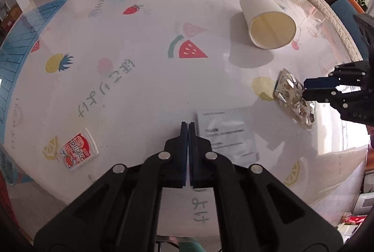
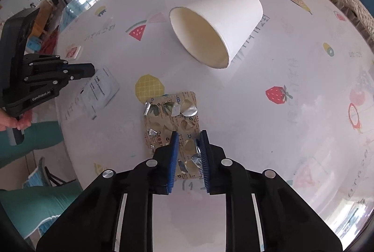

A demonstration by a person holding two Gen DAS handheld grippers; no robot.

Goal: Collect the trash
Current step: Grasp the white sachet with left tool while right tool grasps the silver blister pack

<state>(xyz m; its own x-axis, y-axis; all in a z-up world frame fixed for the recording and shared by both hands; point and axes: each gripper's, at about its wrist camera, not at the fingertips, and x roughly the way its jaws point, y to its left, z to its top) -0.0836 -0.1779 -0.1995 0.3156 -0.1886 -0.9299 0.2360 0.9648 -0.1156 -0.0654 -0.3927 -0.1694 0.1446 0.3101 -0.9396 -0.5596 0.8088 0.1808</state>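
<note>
While the left gripper (image 1: pixel 188 125) sits closed and empty, the right gripper (image 2: pixel 188 138), part open, straddles the blister pack (image 2: pixel 173 116), whose long axis runs along its fingers

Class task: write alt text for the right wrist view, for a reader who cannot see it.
The right tool, jaws open, straddles a used foil pill blister pack lying on a fruit-print table. Beyond it a white paper cup lies on its side; at left the left tool hovers over a pale sachet.
</note>
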